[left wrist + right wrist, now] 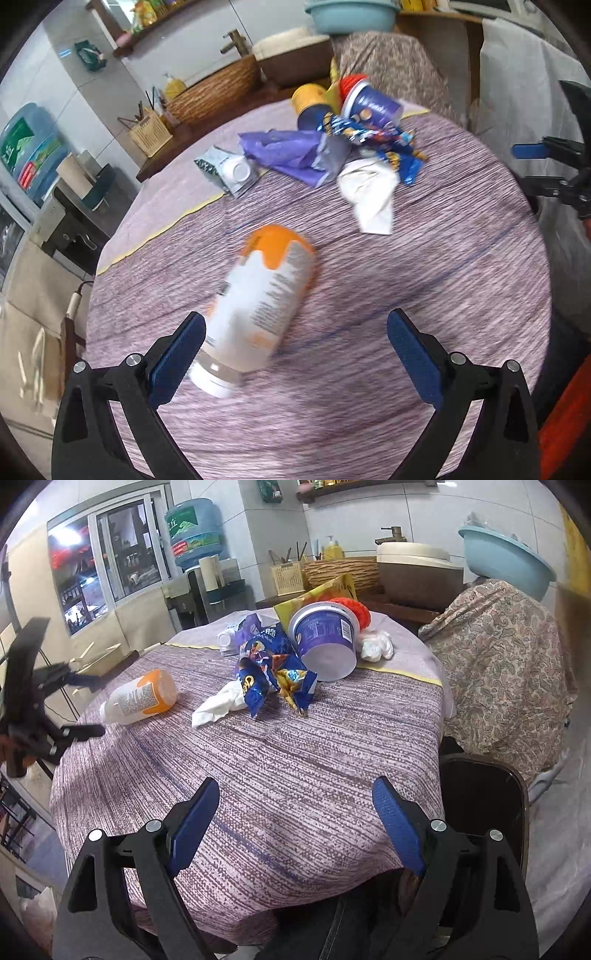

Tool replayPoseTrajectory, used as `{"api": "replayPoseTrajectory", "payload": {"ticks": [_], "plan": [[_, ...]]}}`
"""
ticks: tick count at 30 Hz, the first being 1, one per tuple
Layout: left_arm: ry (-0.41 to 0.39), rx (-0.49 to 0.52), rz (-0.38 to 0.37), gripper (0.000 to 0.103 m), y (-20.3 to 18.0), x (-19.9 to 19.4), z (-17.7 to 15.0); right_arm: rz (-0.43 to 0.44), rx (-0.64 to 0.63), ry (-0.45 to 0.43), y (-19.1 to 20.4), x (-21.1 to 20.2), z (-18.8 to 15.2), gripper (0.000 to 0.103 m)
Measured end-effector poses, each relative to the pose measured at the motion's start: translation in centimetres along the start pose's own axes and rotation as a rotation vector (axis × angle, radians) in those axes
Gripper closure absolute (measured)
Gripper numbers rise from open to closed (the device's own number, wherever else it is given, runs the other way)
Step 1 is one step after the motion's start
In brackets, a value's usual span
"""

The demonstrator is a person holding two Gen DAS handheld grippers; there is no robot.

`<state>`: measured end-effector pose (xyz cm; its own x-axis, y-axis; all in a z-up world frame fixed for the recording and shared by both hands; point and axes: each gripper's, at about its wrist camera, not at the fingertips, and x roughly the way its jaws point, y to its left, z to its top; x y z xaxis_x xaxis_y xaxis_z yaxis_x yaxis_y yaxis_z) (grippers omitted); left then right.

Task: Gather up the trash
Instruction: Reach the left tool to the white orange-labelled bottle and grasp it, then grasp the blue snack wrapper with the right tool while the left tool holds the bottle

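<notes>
You are at the approach stage of collecting trash: nothing is picked up yet, and your left claw [295, 354] stands wide open over the bench [461, 295], its left pad just beside the neck of the orange-and-white bottle [266, 295] lying on its side, with no grip on it as far as the blurred view shows. Your right claw [295, 827] is likewise wide open and empty near the bench edge, well apart from the heap of blue snack wrappers [273, 675], white tissue [218, 705] and tipped purple cup [327, 642]. Your next move, in my judgement, calls for centring the left claw across the bottle's body before closing.
</notes>
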<state>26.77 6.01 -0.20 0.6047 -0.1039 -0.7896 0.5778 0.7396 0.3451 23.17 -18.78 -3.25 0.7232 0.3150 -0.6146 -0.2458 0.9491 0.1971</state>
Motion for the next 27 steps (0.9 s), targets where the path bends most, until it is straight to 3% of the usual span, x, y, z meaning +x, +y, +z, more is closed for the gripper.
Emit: {"api": "replayPoseTrajectory", "payload": {"ticks": [4, 8, 16, 27], "plan": [[0.089, 0.042, -0.002, 0.006, 1.5, 2.4, 1.3, 0.015, 0.034, 0.013, -0.5, 0.0, -0.1, 0.019], [0.155, 0.042, -0.051, 0.010, 1.9, 4.7, 2.2, 0.008, 0.026, 0.011, -0.3, -0.2, 0.0, 0.019], [0.251, 0.039, -0.062, 0.019, 2.2, 7.6, 2.9, 0.015, 0.035, 0.016, -0.4, -0.2, -0.2, 0.019], [0.246, -0.044, -0.065, 0.040, 2.9, 7.0, 2.4, 0.025, 0.033, 0.017, -0.4, -0.3, -0.3, 0.019]]}}
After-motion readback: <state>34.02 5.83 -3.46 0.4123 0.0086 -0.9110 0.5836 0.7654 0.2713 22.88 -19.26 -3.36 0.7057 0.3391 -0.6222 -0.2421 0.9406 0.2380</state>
